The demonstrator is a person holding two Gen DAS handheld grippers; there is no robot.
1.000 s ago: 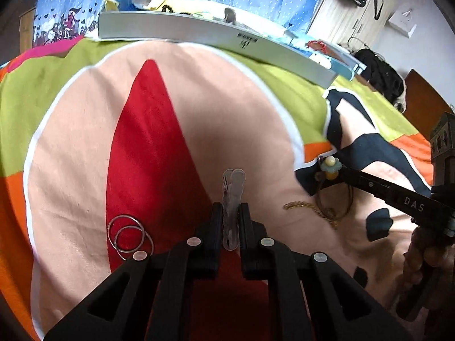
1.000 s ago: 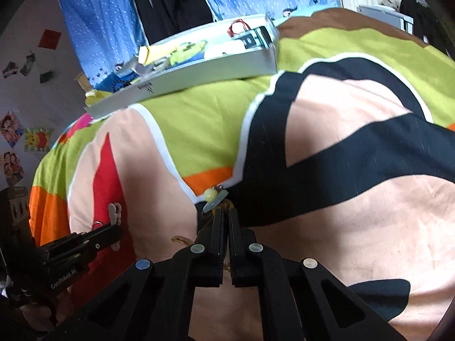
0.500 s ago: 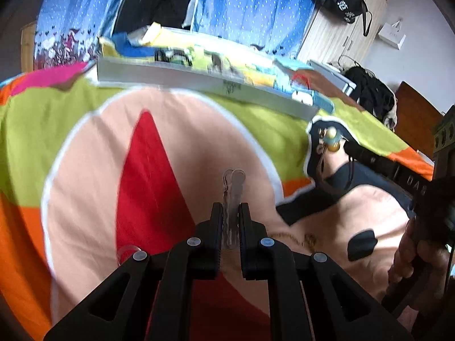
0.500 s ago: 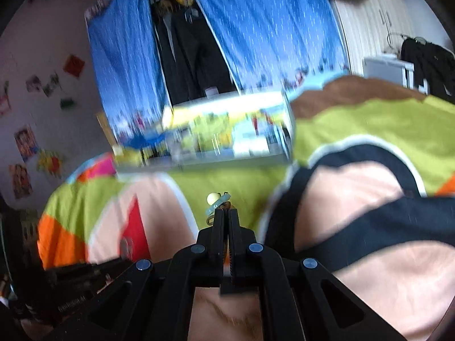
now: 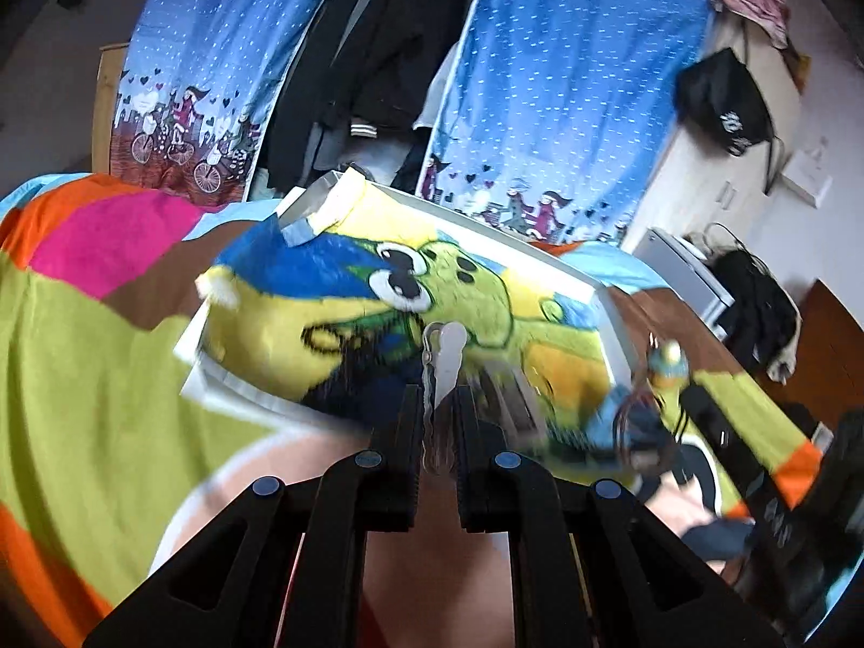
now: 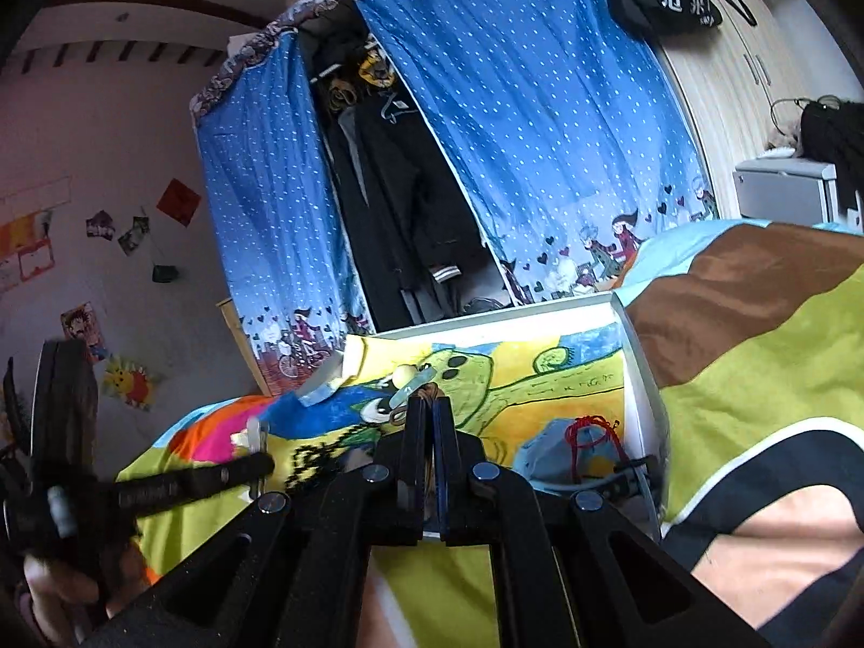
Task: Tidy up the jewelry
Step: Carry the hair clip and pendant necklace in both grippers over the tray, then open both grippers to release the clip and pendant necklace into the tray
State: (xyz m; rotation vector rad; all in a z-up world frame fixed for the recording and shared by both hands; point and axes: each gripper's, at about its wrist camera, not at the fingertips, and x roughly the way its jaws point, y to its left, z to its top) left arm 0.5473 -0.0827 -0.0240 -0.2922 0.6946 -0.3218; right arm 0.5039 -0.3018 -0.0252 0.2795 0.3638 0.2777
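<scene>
The left gripper (image 5: 436, 421) is clamped on a pale hair clip (image 5: 444, 359) and the right gripper (image 6: 426, 421) is pinched tight on a bead charm (image 6: 406, 380) with its cord; both are held in the air just above the near part of the white tray (image 6: 640, 372). Only the ends of the fingers hold each small piece, so I think a quick swing could let one slip. It may then fall on the blanket (image 6: 756, 356) beside the tray, or tangle with the red string (image 6: 586, 429) already in the tray.
</scene>
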